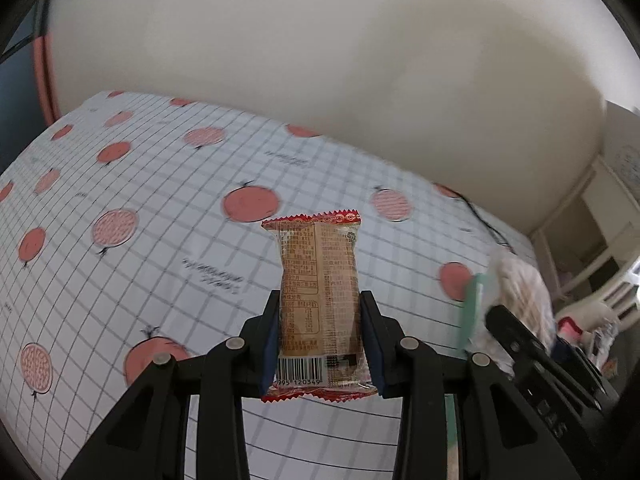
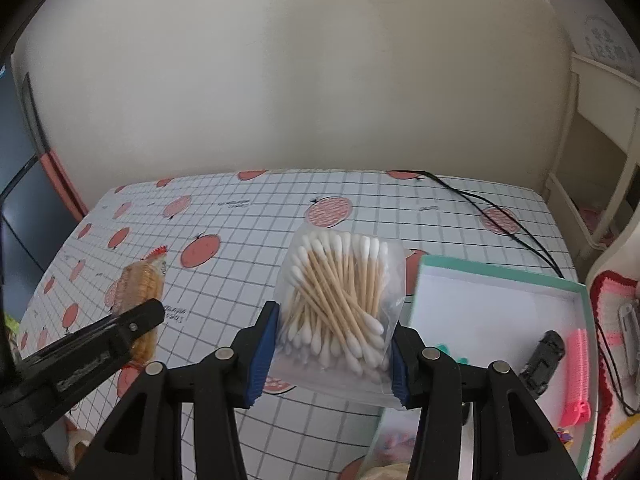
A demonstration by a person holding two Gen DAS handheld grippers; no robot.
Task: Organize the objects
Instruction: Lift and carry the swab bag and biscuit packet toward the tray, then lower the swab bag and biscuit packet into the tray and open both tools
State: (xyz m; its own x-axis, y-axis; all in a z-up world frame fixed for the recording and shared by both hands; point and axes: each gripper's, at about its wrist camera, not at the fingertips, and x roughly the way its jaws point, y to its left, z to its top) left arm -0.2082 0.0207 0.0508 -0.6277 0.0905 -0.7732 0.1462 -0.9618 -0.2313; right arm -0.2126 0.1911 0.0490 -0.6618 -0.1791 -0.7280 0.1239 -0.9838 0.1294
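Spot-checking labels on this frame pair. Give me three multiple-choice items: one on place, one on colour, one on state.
1. Where does the black toy car lie?
A. in the teal-rimmed box
B. on the bare tablecloth
C. between the right gripper's fingers

2. What colour are the sealed ends of the snack packet?
A. green
B. red
C. blue

3. What is the right gripper doing?
A. standing open over the box
B. shut on nothing
C. shut on the bag of cotton swabs

Answers:
1 A, the car rests on the box's white floor beside a pink hair clip.
2 B, both zigzag ends are red in the left wrist view, where the left gripper clamps the packet.
3 C, the blue pads press both sides of the bag, held above the tablecloth.
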